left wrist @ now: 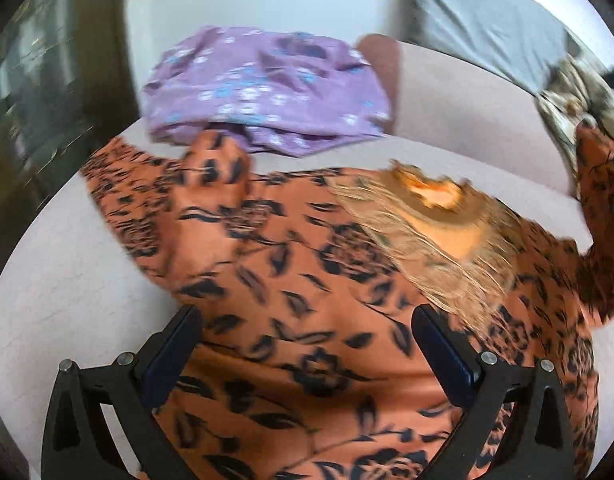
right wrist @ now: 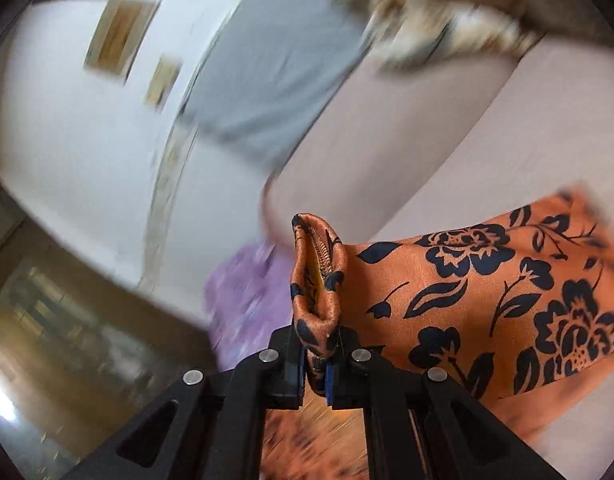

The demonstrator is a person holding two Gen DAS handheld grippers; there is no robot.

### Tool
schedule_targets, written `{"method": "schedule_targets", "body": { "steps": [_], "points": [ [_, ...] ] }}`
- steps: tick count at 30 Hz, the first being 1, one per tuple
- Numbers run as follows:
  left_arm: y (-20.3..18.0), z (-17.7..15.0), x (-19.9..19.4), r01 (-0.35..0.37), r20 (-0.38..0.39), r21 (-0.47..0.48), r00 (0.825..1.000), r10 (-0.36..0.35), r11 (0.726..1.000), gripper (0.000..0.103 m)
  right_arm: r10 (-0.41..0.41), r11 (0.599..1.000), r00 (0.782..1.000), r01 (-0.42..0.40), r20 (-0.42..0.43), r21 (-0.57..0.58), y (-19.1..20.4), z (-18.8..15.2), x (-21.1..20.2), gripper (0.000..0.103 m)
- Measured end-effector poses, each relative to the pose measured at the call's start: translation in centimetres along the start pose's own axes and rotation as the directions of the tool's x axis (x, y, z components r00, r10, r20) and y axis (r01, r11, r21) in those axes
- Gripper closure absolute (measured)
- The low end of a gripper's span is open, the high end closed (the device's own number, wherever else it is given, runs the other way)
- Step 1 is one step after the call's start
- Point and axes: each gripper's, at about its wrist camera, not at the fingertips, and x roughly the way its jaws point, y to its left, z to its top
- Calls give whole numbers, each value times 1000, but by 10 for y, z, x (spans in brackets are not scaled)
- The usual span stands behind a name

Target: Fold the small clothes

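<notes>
An orange garment with a dark floral print lies spread on a pale sofa seat, with a tan fringed patch on it. My left gripper hovers open just above the cloth, with nothing between its fingers. My right gripper is shut on a bunched hem of the same orange garment, and the cloth stretches away to the right, lifted off the seat. In the left wrist view that raised corner shows at the right edge.
A purple floral garment lies crumpled behind the orange one. A grey cushion and a brown-and-white patterned cloth sit at the back right. A dark glass cabinet stands to the left.
</notes>
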Motion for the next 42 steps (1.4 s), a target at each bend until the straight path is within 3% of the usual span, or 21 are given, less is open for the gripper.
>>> {"method": "schedule_targets", "body": {
  "steps": [3,6,7,8,10,13,16,18,19,21,23,26,29,30,31,32,34,37,39,41,42],
  "points": [
    [18,2,-8,-21,39,-47,999,23,999,0,70,997,989,-67,-127,28,16,-41,51,96],
    [28,1,-13,-71,71,-48,995,75,996,0,134,989,960,-114,-246,95,25,-80,92,91],
    [31,2,-14,-74,71,-55,994,77,996,0,147,987,949,-121,-279,108,28,-90,99,78],
    [35,2,-13,-74,69,-68,995,78,995,0,174,982,933,-140,-314,129,31,-99,106,48],
    [40,3,-11,-61,62,-94,996,67,994,0,227,969,917,-179,-329,170,38,-115,102,10],
    [39,5,-8,-25,57,-103,998,31,994,0,243,970,935,-226,-259,96,51,-112,70,10],
    [26,3,-3,40,54,-64,998,-36,997,0,81,995,980,-89,-180,-39,49,-106,25,11],
    [14,2,6,109,35,-36,994,-107,993,3,-62,988,992,46,-108,-149,41,-101,-3,15],
    [8,2,10,137,26,-24,990,-136,990,8,-113,980,991,99,-77,-174,36,-98,-13,27],
    [-9,3,24,229,-19,12,973,-229,973,20,-226,957,974,215,-35,-192,19,-88,-31,42],
    [-24,6,39,281,-77,50,958,-277,958,22,-325,925,946,318,2,-209,2,-73,-36,59],
    [-38,10,57,303,-105,63,950,-295,951,22,-438,866,898,436,50,-244,-26,-52,-45,64],
    [-46,10,71,380,-155,55,917,-368,923,24,-508,832,860,504,49,-232,-54,-35,-45,64],
    [-50,10,77,409,-174,45,902,-396,912,36,-519,829,853,517,48,-214,-64,-28,-46,64],
    [-53,10,81,418,-187,43,895,-404,907,51,-524,830,850,523,47,-196,-71,-24,-44,64],
    [-55,10,84,411,-194,50,898,-394,910,56,-528,832,848,527,46,-172,-79,-19,-41,64],
    [-55,13,89,407,-185,64,902,-390,911,86,-529,838,848,529,41,-132,-90,-9,-42,64],
    [-45,20,93,450,-190,-9,876,-444,893,100,-533,839,846,533,27,-113,-100,-3,-34,64],
    [-39,25,85,475,-161,-17,867,-471,880,100,-535,838,845,533,20,-120,-103,-2,-26,64],
    [-36,32,75,470,-126,11,876,-465,883,100,-528,841,849,526,16,-123,-103,-4,-21,64],
    [-34,36,68,447,-98,38,892,-442,894,100,-519,847,854,517,15,-125,-102,-5,-17,64]
  ]
}}
